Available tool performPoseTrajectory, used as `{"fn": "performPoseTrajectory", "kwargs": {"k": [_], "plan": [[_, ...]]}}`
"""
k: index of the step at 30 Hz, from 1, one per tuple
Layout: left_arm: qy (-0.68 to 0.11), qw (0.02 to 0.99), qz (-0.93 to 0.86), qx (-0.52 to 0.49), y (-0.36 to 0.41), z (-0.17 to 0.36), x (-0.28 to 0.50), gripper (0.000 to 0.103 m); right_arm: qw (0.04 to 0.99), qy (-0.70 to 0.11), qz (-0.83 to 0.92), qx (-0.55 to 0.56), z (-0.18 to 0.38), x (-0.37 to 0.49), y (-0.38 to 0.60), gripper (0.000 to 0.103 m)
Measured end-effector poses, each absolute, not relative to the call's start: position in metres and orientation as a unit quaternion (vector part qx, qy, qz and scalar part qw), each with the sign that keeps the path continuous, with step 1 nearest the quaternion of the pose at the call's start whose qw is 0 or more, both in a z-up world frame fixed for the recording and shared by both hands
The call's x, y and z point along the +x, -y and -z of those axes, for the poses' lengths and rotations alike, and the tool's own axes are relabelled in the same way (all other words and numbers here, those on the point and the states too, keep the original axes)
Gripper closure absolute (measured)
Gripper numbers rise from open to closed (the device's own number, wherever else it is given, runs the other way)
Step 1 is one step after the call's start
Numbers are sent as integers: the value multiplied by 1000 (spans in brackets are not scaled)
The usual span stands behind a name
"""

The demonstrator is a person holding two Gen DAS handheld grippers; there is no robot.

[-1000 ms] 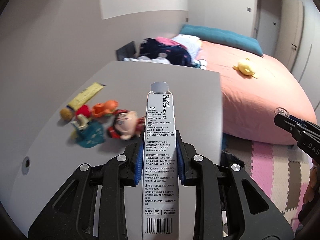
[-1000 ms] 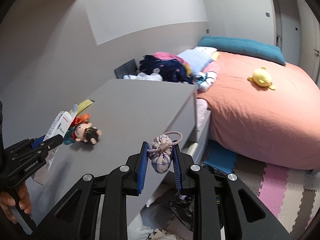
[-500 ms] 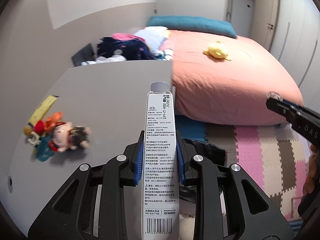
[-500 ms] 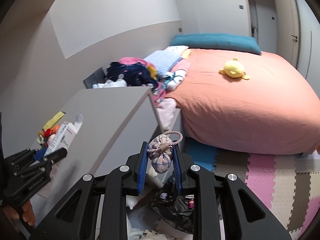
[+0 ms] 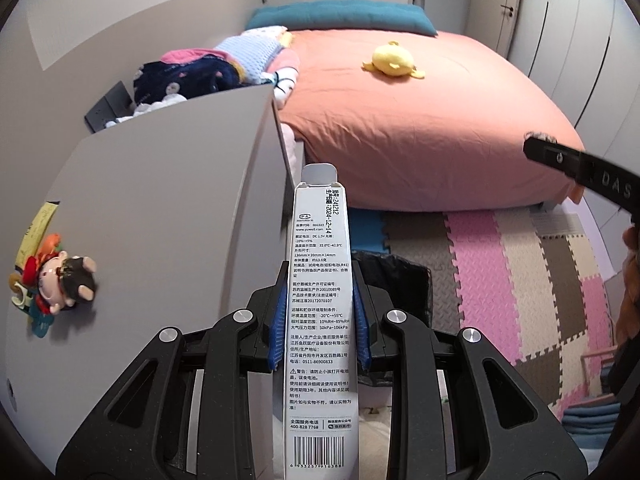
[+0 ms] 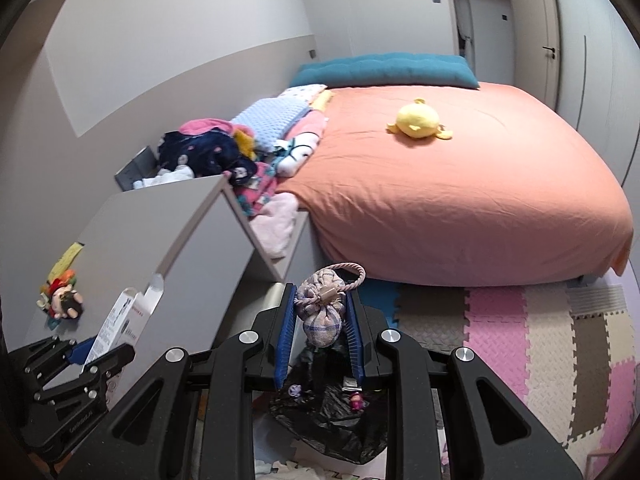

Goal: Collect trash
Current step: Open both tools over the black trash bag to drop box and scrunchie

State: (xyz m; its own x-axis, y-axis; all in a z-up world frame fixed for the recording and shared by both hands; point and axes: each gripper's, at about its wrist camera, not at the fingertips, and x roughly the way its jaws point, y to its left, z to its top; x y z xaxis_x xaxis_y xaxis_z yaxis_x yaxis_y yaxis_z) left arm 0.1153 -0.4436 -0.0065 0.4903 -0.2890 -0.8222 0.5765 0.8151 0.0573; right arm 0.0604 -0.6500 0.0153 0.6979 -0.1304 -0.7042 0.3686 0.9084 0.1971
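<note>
Left wrist view: the left gripper [image 5: 320, 320] is clamped on a long white carton [image 5: 320, 312], blue pads pressed to its narrow sides, long axis running straight up the frame from lower centre, open flap at the far end; beyond and below the carton, at centre frame, the rim of a black-lined trash bin [image 5: 404, 276] shows on the floor, so the drop point lies ahead of and beneath the tool. Right wrist view: the right gripper [image 6: 320, 320] is closed on a small cloth pouch [image 6: 322, 312] with a pink cord loop; the black bag of the bin [image 6: 332, 408] lies directly under the jaws at lower centre, some small items already inside; judged from this, the right hand is the nearer to release, the left gripper with its carton standing at lower left of that frame over the desk edge. Surface: a grey desk [image 5: 160, 208] at left carries a toy figure [image 5: 60, 280] and a yellow packet [image 5: 38, 220]. Room: a bed with a salmon cover [image 5: 420, 112], a yellow plush [image 5: 392, 60] on it, coloured foam floor tiles [image 5: 520, 264] at right.
</note>
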Motion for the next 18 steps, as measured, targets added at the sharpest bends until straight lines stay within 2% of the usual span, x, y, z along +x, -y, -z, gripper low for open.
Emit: {"fn": "performPoseTrajectory", "kwargs": {"k": [2,3,4,5,6,7,9,18], "plan": [[-442,842,256,172,449,13,119,76,903,-368,148,164,-12,67,658,77],[-448,838,258,175,451,15,121,75,901,-372,156,163,-11,70,661,73],[-452,835,261,175,454,17,122,73,898,-375,165,161,-10,72,666,64],[-458,833,258,175,455,19,126,49,892,-383,180,159,-8,76,671,39],[-456,836,250,176,455,18,128,11,889,-385,188,159,-7,79,674,13],[-446,844,241,176,455,16,129,6,888,-382,197,160,-8,80,677,4],[-418,862,222,179,450,9,127,6,889,-374,220,144,-9,81,680,2],[-423,865,206,172,435,6,137,6,886,-374,239,134,-5,84,686,2]]}}
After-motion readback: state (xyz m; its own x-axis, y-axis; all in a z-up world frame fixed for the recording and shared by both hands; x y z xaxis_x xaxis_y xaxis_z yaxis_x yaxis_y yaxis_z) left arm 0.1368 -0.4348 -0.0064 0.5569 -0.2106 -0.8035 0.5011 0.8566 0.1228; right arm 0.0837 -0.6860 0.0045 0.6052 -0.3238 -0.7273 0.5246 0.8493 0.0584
